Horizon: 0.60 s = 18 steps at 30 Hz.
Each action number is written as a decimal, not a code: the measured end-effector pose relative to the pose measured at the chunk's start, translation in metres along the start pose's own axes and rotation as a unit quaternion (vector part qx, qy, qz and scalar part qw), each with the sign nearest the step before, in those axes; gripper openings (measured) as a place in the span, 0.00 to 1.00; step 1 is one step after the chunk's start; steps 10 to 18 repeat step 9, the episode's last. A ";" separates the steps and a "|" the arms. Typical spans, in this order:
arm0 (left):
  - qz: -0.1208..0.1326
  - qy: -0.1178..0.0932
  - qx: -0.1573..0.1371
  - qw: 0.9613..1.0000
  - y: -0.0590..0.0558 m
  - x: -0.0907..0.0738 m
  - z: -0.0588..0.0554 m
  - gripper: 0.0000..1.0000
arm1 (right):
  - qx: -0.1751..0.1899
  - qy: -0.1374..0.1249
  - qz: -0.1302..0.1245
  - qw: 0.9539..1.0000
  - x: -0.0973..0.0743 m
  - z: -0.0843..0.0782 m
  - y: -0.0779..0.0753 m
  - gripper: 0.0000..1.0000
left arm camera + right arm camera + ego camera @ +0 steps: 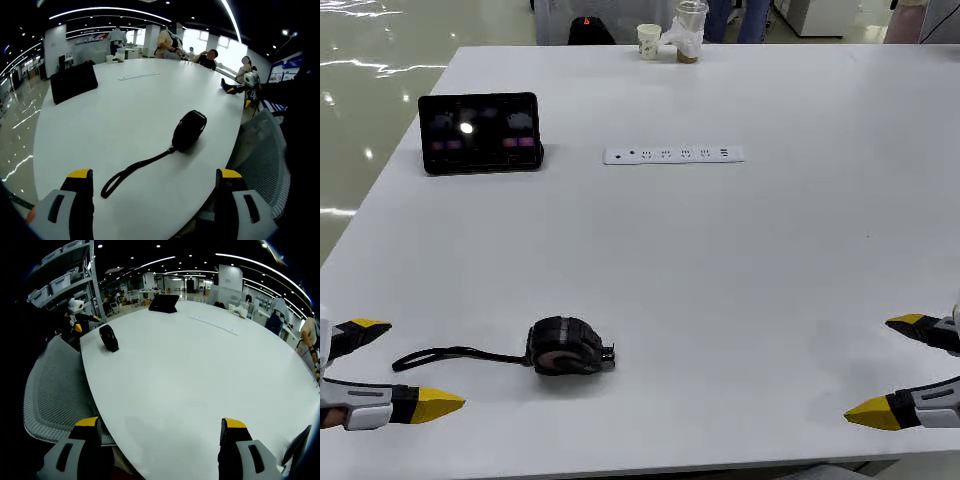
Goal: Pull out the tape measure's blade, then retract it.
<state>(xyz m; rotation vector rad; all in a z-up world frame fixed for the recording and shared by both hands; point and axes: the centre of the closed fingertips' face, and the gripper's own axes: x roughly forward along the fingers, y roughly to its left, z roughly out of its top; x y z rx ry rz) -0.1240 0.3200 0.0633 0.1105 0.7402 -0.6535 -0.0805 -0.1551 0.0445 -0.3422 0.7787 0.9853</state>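
Note:
A black tape measure (567, 346) lies on the white table (720, 260) near its front edge, its black wrist strap (440, 356) trailing to the left. The blade is inside the case. My left gripper (395, 365) stands open at the front left, its yellow tips just left of the strap's loop. In the left gripper view the tape measure (190, 129) lies ahead between the spread jaws. My right gripper (895, 370) is open at the front right, far from the case. From the right gripper view the tape measure (108, 337) is small at the far left.
A black tablet (480, 132) stands at the back left. A white power strip (672, 155) lies mid-table. Two cups (670, 40) sit at the far edge. A mesh chair (55, 390) is at the table's front. People sit around the far side.

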 end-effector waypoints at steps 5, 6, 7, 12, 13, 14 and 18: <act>0.005 -0.003 -0.001 1.000 0.000 -0.001 0.001 0.99 | 0.001 -0.002 -0.003 1.000 -0.003 0.000 -0.003 0.99; 0.005 -0.002 0.000 1.000 0.000 -0.001 0.000 0.99 | 0.001 -0.003 -0.003 1.000 -0.003 0.001 -0.003 0.99; 0.004 -0.002 -0.001 1.000 0.000 0.000 0.000 0.99 | 0.001 -0.003 -0.004 1.000 -0.003 0.002 -0.003 0.99; 0.004 -0.003 -0.001 1.000 0.001 -0.001 0.001 0.99 | 0.001 -0.004 -0.004 1.000 -0.003 0.003 -0.003 0.99; 0.004 -0.003 -0.001 1.000 0.001 -0.001 0.001 0.99 | 0.001 -0.004 -0.004 1.000 -0.003 0.003 -0.003 0.99; 0.004 -0.003 -0.001 1.000 0.001 -0.001 0.001 0.99 | 0.001 -0.004 -0.004 1.000 -0.003 0.003 -0.003 0.99; 0.004 -0.003 -0.001 1.000 0.001 -0.001 0.001 0.99 | 0.001 -0.004 -0.004 1.000 -0.003 0.003 -0.003 0.99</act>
